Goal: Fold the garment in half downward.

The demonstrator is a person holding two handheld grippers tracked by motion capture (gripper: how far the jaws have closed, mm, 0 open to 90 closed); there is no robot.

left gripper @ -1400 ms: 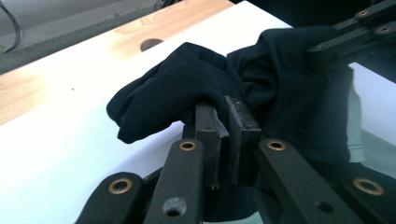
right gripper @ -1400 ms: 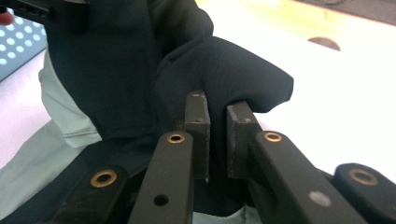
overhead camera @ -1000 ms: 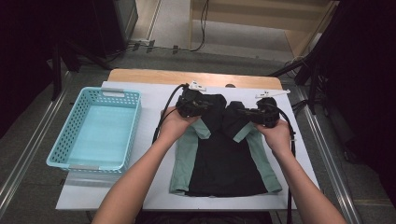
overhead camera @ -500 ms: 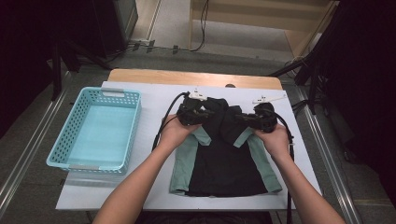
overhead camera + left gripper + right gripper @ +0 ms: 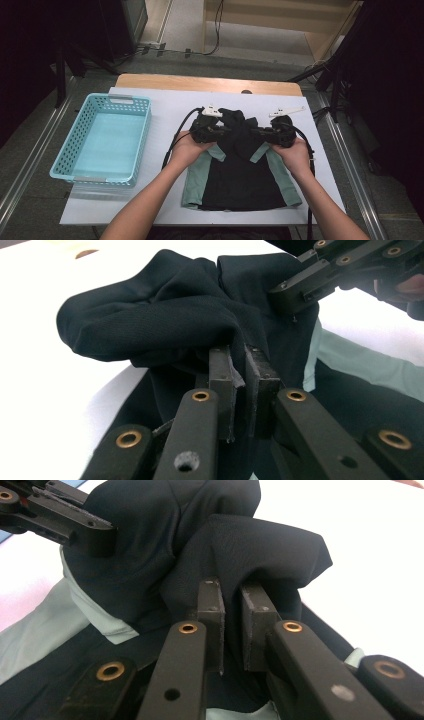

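Observation:
A black garment (image 5: 240, 175) with mint-green side panels lies flat on the white table (image 5: 165, 107), its far edge bunched up between my hands. My left gripper (image 5: 229, 129) is shut on a fold of the black fabric (image 5: 165, 325), which shows pinched between its pads (image 5: 239, 371). My right gripper (image 5: 257, 132) is shut on a neighbouring fold (image 5: 260, 545), with cloth draped over its jaws (image 5: 231, 605). The two grippers sit close together, tips facing each other. Each shows in the other's view, the right gripper (image 5: 310, 282) and the left gripper (image 5: 75, 525).
A pale blue plastic basket (image 5: 134, 145) stands on the table's left, a hand's width from my left forearm. A cable loops from the left gripper over the table (image 5: 172, 145). A wooden strip (image 5: 200, 82) runs along the far edge. Metal rails flank the table.
The left gripper has come toward the near edge and lower, drawing the garment's far edge over the body. The right gripper has shifted only slightly the same way. Both grips are unchanged.

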